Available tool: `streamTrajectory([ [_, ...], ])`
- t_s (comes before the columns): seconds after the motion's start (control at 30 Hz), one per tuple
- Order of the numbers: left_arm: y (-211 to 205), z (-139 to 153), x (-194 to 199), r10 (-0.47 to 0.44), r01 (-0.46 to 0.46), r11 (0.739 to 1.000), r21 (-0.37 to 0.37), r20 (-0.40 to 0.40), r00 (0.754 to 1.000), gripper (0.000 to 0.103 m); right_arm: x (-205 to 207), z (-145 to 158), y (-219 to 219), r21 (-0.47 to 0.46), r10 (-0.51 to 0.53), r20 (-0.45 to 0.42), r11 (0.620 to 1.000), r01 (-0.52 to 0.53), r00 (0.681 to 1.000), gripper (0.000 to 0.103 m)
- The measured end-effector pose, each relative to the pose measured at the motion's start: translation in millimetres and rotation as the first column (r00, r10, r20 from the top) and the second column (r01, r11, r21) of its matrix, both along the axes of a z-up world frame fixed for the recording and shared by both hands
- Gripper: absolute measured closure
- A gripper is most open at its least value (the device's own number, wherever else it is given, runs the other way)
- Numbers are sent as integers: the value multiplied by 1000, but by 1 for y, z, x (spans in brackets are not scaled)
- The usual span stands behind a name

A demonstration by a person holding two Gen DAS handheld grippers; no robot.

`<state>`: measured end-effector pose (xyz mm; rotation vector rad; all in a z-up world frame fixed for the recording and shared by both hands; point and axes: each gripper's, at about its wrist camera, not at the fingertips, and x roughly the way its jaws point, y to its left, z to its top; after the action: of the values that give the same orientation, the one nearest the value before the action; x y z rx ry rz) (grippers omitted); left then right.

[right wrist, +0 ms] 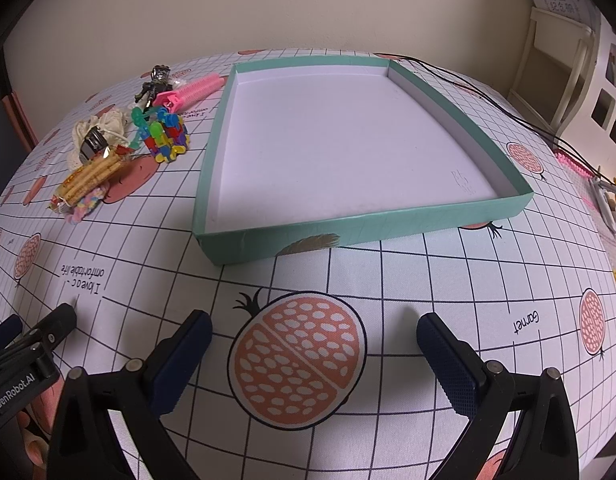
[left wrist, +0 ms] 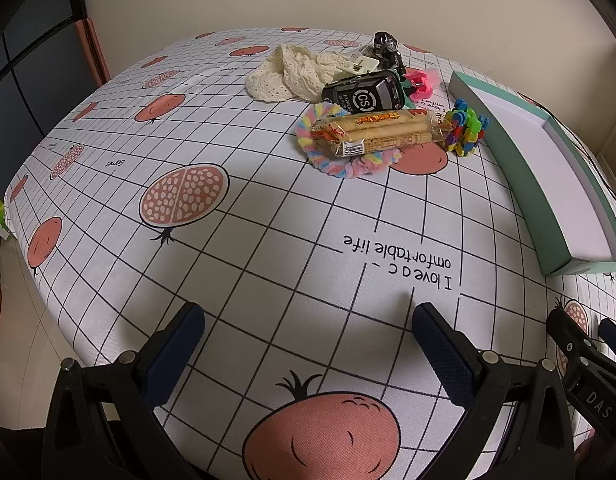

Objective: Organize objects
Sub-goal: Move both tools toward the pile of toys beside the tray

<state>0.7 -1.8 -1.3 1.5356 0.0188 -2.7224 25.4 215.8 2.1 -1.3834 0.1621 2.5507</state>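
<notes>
Both grippers low over the tablecloth (right wrist: 387, 280), side by side. Left gripper (left wrist: 308, 332): jaws wide apart, nothing held. Right gripper (right wrist: 313, 340): same, wide and empty. Tray (right wrist: 387, 224) sits ahead of the right gripper, nothing in it. Pile lies just left of the tray: snack (left wrist: 379, 132) on top of a scrunchie (left wrist: 347, 166), toy (left wrist: 465, 130), phone (left wrist: 363, 90), lace (left wrist: 292, 70), pink comb (right wrist: 192, 90).

One teal tray (right wrist: 407, 224), one snack packet (left wrist: 381, 133), one pastel scrunchie (left wrist: 349, 168), one cream lace cloth (left wrist: 292, 72), one black CS-marked device (left wrist: 361, 94), one pink comb (right wrist: 194, 90), one cluster of coloured plastic links (left wrist: 465, 130), one black keychain figure (right wrist: 156, 82), two claws, left claw (left wrist: 308, 354) and right claw (right wrist: 313, 364)
</notes>
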Motion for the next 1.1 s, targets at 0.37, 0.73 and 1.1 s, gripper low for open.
streamTrajectory([
  [0.37,1,0,0,3,-3,1000,0,1,1000,0,1,0,0,0,0,2,1000,0,1000,0],
  [0.73,-4,4,-7,23,-24,999,42,37,999,0,2,7,6,-19,-5,10,1000,5,1000,1],
  [1.1,-4,49,-36,13,-14,1000,25,44,999,0,-12,69,-2,-14,37,-52,999,-38,998,1],
])
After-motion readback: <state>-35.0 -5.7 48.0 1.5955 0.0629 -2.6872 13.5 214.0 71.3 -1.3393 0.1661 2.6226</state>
